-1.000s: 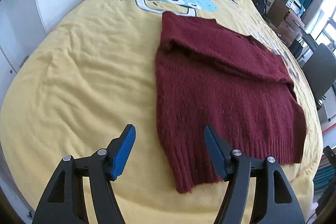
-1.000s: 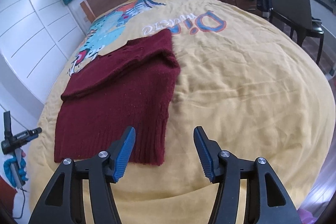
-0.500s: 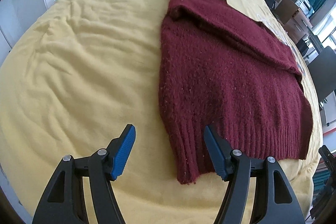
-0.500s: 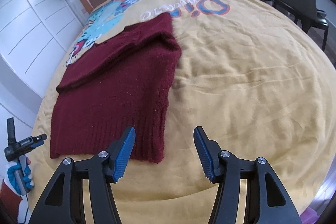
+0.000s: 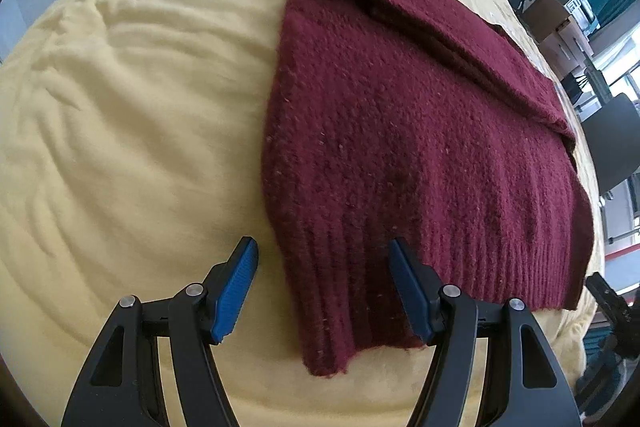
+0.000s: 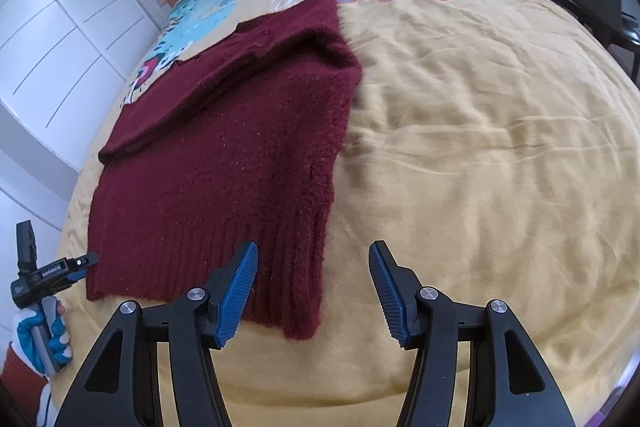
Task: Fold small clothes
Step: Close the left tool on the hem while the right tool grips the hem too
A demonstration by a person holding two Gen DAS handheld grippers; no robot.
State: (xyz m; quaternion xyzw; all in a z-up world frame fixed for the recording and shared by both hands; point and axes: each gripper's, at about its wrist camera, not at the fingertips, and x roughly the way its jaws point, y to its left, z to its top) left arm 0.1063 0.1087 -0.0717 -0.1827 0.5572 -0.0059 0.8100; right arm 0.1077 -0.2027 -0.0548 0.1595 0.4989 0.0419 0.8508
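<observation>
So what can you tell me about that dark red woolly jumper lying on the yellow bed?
The dark red knitted jumper looks thick and fuzzy, with a ribbed hem along its near edge. It lies flat on the yellow bedspread, its upper part already folded over across the body, so no sleeve hangs loose. Its far end overlaps the bedspread's cartoon print. The left gripper and the right gripper, both with blue pads, stand open over the two near hem corners; I can't tell whether they touch it.

Both tools open, angled downward
</observation>
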